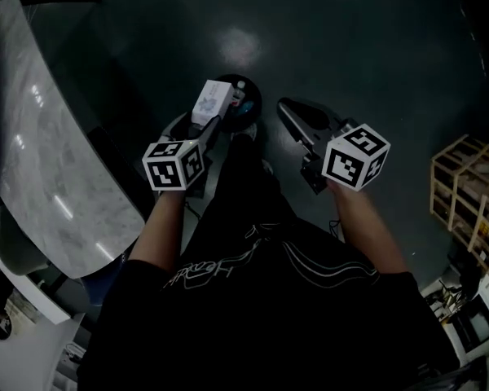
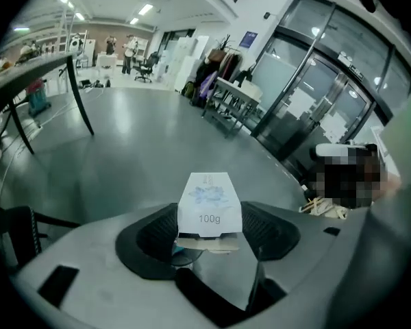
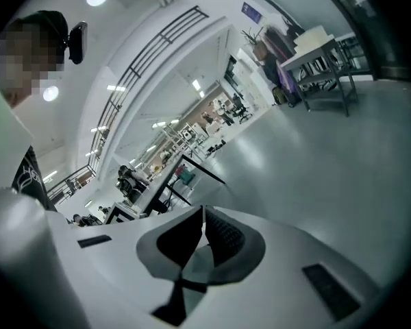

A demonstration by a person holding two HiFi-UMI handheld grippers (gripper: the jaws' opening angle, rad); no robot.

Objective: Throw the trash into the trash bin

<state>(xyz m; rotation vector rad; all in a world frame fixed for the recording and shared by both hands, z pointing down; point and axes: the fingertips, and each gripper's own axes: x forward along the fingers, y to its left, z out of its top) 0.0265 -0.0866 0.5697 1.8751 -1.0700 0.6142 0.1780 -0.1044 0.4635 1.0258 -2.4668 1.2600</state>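
One piece of trash is here, a small white carton (image 1: 213,100) marked 100g (image 2: 209,208). It stands upright between the two jaws of the left gripper (image 1: 212,119), which stand wide and press on its sides (image 2: 209,228); its upper end sticks out past the jaw tips. It is held above the dark floor (image 1: 375,47), over a round black thing (image 1: 243,96) that I cannot make out.

There are two grippers, one in each hand, each with one marker cube: left (image 1: 174,164) and right (image 1: 356,155). The right gripper (image 1: 287,112) is just beside the carton but apart from it, its jaws pressed together with nothing between them (image 3: 202,214).

One curved marble counter (image 1: 41,177) lies to the left, and one wooden crate (image 1: 464,177) stands far right.
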